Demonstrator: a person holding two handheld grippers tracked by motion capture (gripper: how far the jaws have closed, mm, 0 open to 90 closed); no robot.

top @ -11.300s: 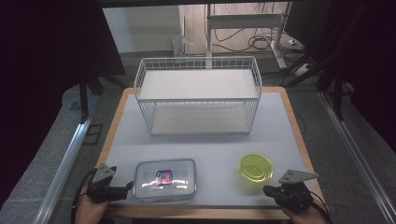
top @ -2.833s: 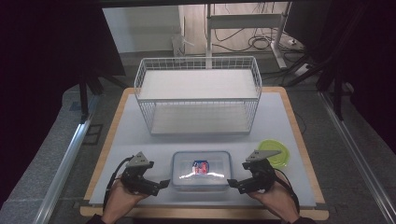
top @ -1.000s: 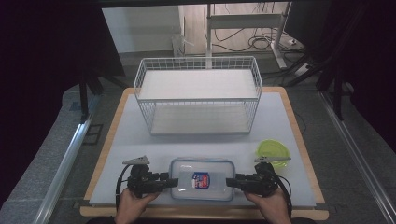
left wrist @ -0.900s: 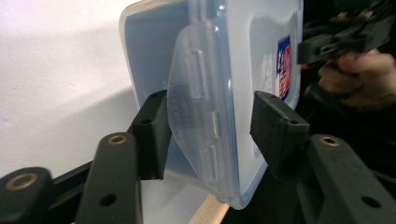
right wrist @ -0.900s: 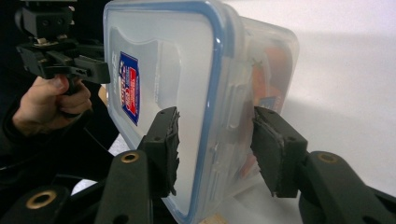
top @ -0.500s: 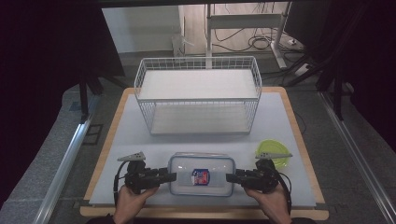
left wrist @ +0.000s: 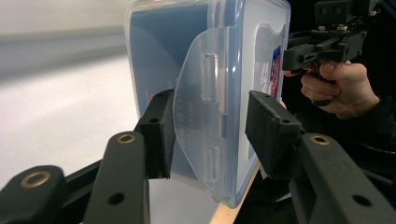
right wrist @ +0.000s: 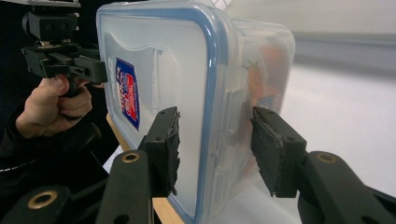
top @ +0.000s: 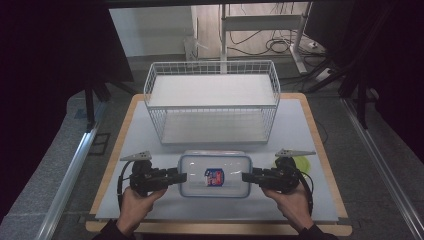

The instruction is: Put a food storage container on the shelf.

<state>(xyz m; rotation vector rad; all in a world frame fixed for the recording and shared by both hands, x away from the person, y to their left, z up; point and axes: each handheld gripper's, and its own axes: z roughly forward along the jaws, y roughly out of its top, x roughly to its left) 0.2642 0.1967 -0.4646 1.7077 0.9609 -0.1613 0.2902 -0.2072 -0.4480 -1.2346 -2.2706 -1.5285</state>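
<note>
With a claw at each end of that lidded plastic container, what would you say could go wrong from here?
1. The left claw straddles the clear container's side latch flap, jaws not closed; closing there could flip the latch open rather than grip.
2. The right claw also sits open around the opposite end; uneven closing might tilt or slide the container.
3. The wire basket stands just behind, so a forward push could knock into it.

Left tongs (top: 179, 177) and right tongs (top: 247, 177) pointing inward, jaws apparently parted, hands low
</note>
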